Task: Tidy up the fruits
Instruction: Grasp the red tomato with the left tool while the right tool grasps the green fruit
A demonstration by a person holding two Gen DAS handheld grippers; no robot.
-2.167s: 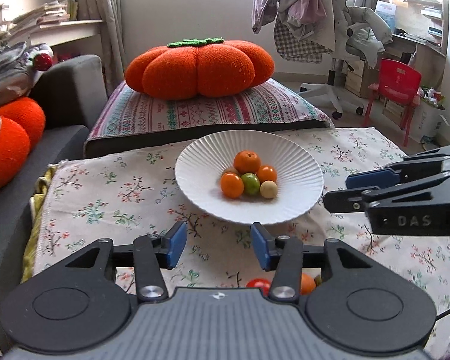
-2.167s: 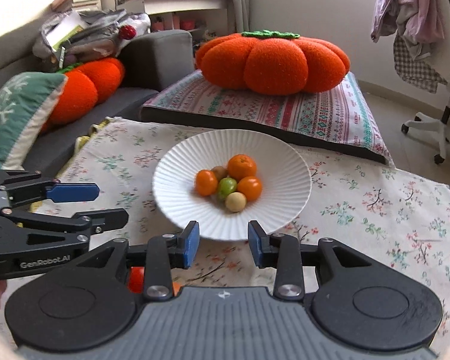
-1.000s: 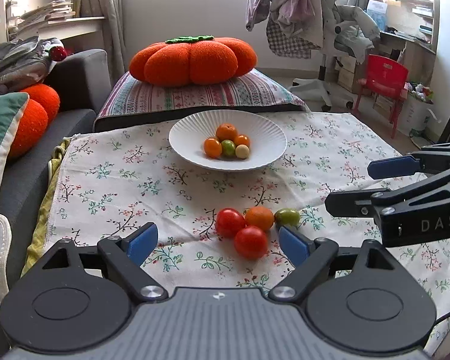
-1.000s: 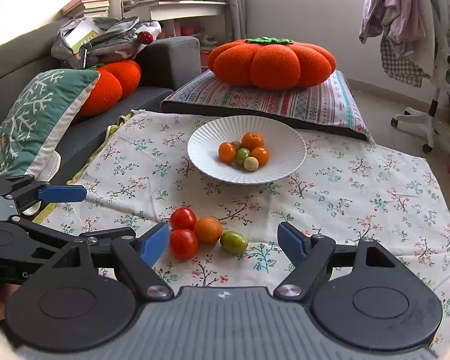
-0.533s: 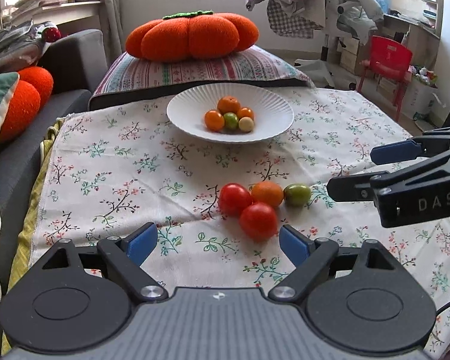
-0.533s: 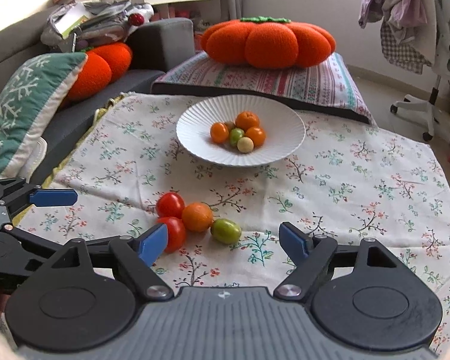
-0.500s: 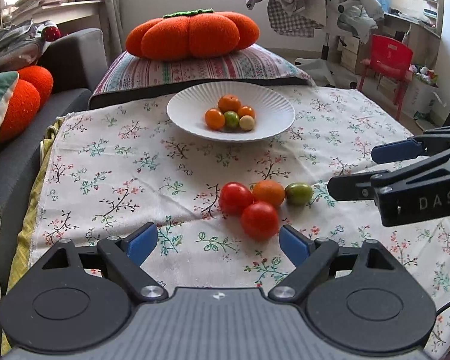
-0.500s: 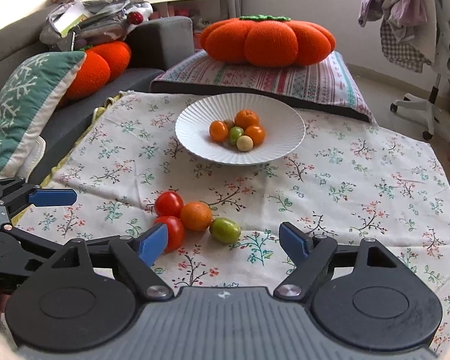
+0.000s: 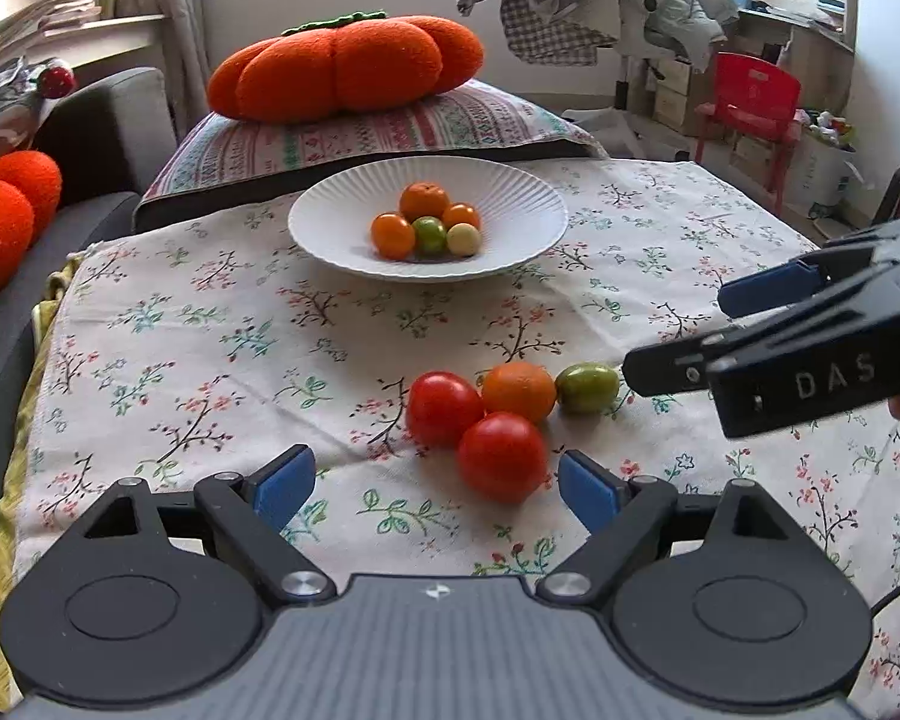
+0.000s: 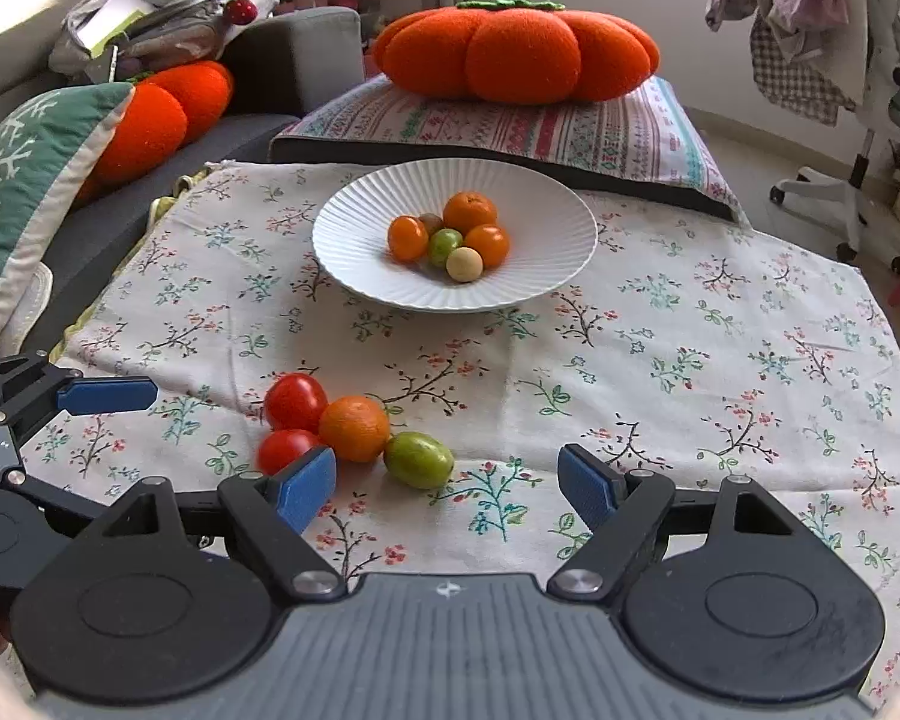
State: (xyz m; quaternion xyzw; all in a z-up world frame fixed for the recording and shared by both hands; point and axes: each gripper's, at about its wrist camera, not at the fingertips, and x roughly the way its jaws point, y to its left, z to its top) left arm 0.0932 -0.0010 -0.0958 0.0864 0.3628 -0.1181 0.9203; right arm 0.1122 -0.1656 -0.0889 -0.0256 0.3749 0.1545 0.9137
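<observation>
A white ribbed plate (image 9: 330, 240) (image 10: 534, 204) holds several small fruits, orange, green and pale yellow. On the floral cloth lie two red tomatoes (image 9: 501, 456) (image 10: 296, 401), an orange fruit (image 9: 519, 390) (image 10: 354, 427) and a green fruit (image 9: 588, 387) (image 10: 419, 459). My left gripper (image 9: 435, 489) is open and empty, with the nearer red tomato just ahead between its fingertips. My right gripper (image 10: 447, 489) is open and empty, just behind the green fruit. Each gripper shows at the side of the other's view.
A big orange pumpkin cushion (image 9: 348, 69) (image 10: 516, 51) lies on a striped pillow behind the plate. A grey sofa with cushions (image 10: 24, 180) runs along the left. A red chair (image 9: 750, 102) and an office chair stand at the right.
Both grippers have drawn back from the plate, opened wide and come lower and closer to the loose fruits on the cloth.
</observation>
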